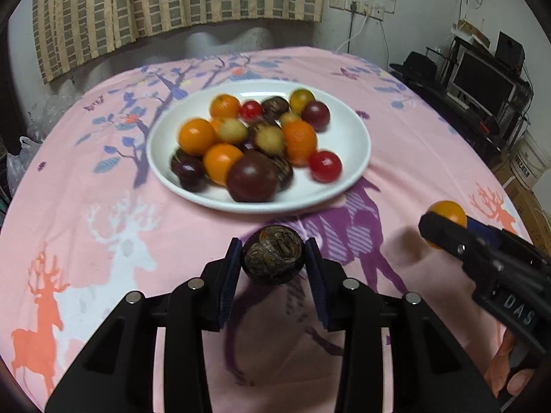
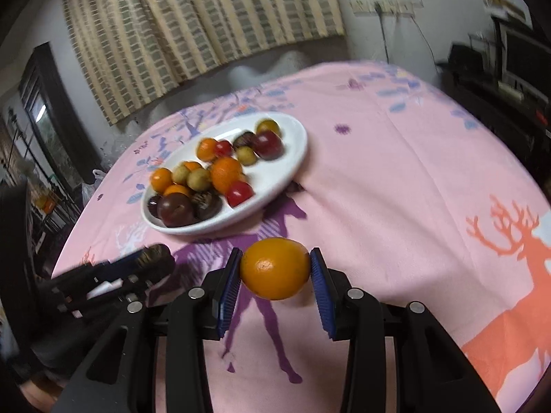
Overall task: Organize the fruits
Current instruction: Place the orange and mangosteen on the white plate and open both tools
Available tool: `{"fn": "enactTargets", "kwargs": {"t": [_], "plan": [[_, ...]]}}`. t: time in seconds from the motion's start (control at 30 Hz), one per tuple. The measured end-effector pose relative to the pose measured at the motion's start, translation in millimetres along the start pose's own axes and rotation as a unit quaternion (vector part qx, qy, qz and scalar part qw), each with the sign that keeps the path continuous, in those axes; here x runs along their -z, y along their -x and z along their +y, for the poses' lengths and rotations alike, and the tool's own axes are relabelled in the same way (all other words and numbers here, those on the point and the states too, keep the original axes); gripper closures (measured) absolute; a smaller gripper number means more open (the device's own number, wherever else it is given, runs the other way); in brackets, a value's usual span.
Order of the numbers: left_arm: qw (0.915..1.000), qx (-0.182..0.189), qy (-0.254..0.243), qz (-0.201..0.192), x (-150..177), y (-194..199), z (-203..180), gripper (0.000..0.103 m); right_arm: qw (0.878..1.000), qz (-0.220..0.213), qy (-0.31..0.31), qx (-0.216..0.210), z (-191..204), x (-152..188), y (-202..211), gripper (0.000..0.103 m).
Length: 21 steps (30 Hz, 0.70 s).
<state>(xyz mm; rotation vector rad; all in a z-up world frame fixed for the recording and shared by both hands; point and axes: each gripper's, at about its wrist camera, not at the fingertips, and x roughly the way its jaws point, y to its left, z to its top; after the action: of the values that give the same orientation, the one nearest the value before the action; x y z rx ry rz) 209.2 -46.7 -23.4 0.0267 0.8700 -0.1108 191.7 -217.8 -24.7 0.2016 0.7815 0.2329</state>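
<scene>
A white plate on the pink tablecloth holds several small fruits: orange, red, dark purple, yellow-green and dark brown ones. My left gripper is shut on a dark brown, streaked round fruit, held just in front of the plate's near rim. My right gripper is shut on a small orange fruit, held above the cloth to the right of the plate. The right gripper also shows in the left wrist view with the orange fruit. The left gripper shows in the right wrist view, blurred.
The table carries a pink cloth with deer and tree prints. A striped curtain hangs behind it. Dark shelves with a monitor stand at the right. Plastic bags lie past the table's left edge.
</scene>
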Motion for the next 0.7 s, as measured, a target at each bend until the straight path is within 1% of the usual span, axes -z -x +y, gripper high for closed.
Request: {"fn": "enactTargets", "kwargs": {"t": [0.07, 0.17, 0.3, 0.47, 0.6, 0.7], "plan": [[0.9998, -0.017, 0.002, -0.012, -8, 7, 7, 0.066, 1.0, -0.006, 0.003, -0.009, 5, -4, 2, 0.062], [0.9994, -0.023, 0.008, -0.026, -21, 14, 17, 0.066, 1.0, -0.004, -0.001, -0.03, 12, -14, 1, 0.063], [0.9985, -0.035, 0.015, -0.039, -46, 15, 27, 0.066, 0.999, -0.009, 0.027, -0.021, 26, -37, -9, 0.063], [0.998, -0.042, 0.035, -0.032, -69, -1, 37, 0.066, 0.999, -0.016, 0.038, -0.02, 38, -70, -31, 0.063], [0.9976, -0.046, 0.047, -0.02, -82, -20, 43, 0.066, 0.999, -0.006, 0.04, -0.017, 41, -86, -56, 0.063], [0.9972, -0.05, 0.054, -0.015, -87, -31, 47, 0.066, 0.999, 0.004, 0.039, -0.014, 41, -91, -72, 0.063]]}}
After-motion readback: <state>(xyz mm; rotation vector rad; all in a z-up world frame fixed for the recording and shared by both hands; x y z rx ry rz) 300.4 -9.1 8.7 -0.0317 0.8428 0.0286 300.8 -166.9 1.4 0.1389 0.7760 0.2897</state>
